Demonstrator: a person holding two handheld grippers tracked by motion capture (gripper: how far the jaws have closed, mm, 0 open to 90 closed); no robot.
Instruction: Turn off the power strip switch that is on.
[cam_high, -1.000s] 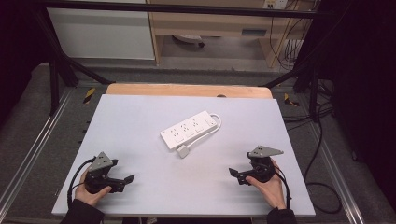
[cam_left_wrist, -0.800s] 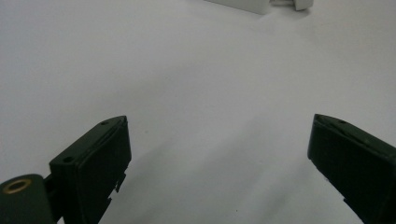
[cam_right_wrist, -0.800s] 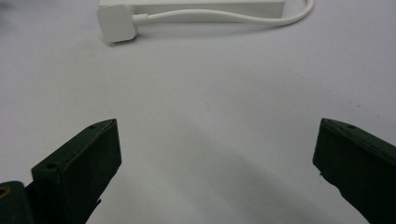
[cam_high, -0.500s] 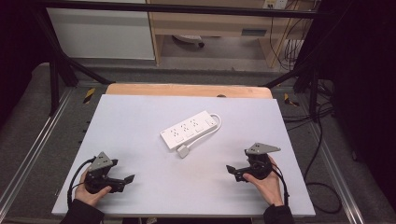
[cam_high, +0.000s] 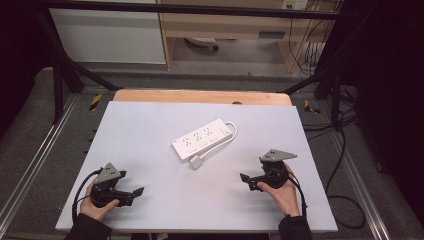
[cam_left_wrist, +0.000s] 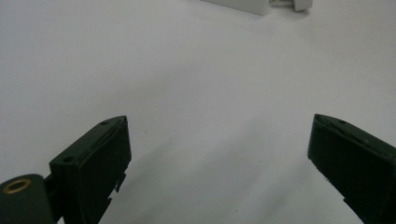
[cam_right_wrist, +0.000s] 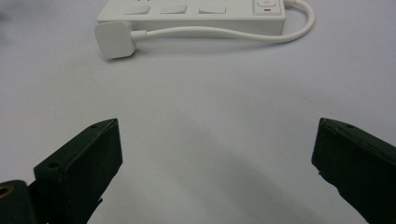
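Note:
A white power strip (cam_high: 202, 138) lies at an angle in the middle of the pale table (cam_high: 150, 125). Its short cord loops round to a flat white plug (cam_high: 196, 162) resting beside it. The right gripper view shows the strip (cam_right_wrist: 196, 14) and the plug (cam_right_wrist: 114, 39) ahead of wide-apart jaws. My right gripper (cam_high: 246, 178) is open near the front right, held by a hand. My left gripper (cam_high: 137, 192) is open near the front left, with nothing between its jaws. The strip's corner (cam_left_wrist: 243, 5) shows at the top of the left gripper view.
A wooden strip (cam_high: 200, 96) runs along the table's far edge. Metal rails (cam_high: 40, 150) flank both sides. Cables (cam_high: 340, 150) trail on the floor at the right. A white cabinet (cam_high: 110, 35) and a wooden unit (cam_high: 240, 25) stand behind.
My right gripper has crept slightly forward and left toward the power strip. The left gripper has stayed where it was.

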